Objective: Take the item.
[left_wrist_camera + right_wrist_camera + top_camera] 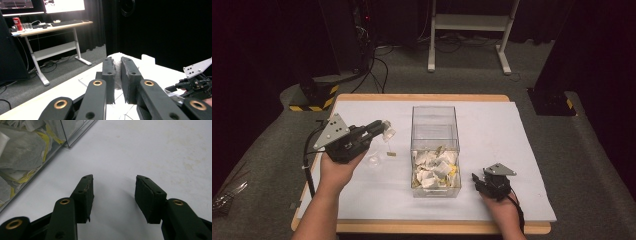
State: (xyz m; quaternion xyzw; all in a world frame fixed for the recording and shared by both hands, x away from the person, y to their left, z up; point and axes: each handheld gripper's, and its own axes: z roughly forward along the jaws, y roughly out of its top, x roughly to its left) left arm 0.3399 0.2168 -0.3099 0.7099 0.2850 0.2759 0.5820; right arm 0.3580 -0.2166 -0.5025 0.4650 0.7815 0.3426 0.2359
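Pinching a tea bag (388,132) by its thin paper pouch, the left gripper (381,129) is closed on it left of the clear plastic box (435,150), string and tag (391,153) dangling toward the surface (492,130). Light, soft and tearable, it wants a gentle hold mid-pouch. The right gripper (113,195) rests parted and empty right of the box; no print is legible.

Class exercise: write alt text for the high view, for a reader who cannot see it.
Left tongs hold a tea bag above a white-covered table, its tag dangling on a string. A clear box of tea bags stands centre; right tongs rest beside it.
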